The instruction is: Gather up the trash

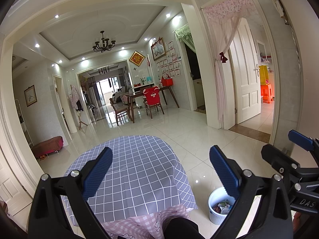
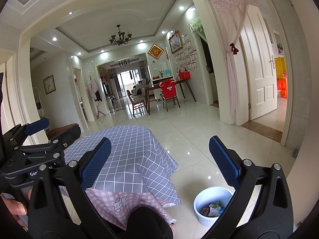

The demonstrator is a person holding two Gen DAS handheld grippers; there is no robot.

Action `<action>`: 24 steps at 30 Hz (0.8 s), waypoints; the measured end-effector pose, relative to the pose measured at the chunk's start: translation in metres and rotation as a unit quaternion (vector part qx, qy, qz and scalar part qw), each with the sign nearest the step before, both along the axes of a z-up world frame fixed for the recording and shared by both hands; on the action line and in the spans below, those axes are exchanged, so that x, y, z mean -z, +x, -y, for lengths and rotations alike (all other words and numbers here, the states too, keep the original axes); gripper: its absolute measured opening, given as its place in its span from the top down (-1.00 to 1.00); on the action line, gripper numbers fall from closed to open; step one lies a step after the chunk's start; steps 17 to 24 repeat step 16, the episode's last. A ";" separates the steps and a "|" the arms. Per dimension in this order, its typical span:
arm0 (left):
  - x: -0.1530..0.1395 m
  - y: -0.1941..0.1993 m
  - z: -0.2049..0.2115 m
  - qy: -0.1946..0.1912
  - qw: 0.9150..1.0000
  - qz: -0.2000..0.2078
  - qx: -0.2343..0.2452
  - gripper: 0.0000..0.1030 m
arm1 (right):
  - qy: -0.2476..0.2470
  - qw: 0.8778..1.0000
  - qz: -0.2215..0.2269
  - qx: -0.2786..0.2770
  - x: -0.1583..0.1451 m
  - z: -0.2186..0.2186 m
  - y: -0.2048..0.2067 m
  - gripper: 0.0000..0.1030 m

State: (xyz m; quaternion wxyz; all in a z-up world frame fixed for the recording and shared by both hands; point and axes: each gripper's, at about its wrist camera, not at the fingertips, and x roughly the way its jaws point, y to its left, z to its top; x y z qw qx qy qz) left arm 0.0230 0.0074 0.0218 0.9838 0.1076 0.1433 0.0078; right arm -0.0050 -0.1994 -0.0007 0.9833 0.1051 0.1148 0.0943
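Both hand-held grippers, left [image 1: 160,159] and right [image 2: 159,151], wide apart, empty, above grey checked tablecloth [image 1: 135,169], glossy tiled floor [image 1: 199,139].

Recessed ceiling spotlights [image 1: 56,16] lit the room brightly, glaring off the glossy floor tiles [image 1: 179,123]; fisheye edges curved, dark-cornered.

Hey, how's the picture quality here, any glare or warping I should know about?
Left wrist view: heavy fisheye bending of door frames, dark corners, ceiling-light glare on the glossy floor. Right wrist view: same warping, glare spots on the floor near the trash bin; both sharp.
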 end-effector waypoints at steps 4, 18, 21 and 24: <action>-0.001 0.000 0.000 0.000 1.000 0.000 0.000 -0.86 | 0.001 1.000 -0.002 0.000 0.000 0.001 0.000 -0.87; 0.017 0.019 -0.010 0.004 1.000 -0.018 0.000 -0.87 | 0.006 1.000 -0.010 0.000 0.002 -0.009 0.007 -0.87; 0.017 0.019 -0.010 0.004 1.000 -0.018 0.000 -0.87 | 0.006 1.000 -0.010 0.000 0.002 -0.009 0.007 -0.87; 0.017 0.019 -0.010 0.004 1.000 -0.018 0.000 -0.87 | 0.006 1.000 -0.010 0.000 0.002 -0.009 0.007 -0.87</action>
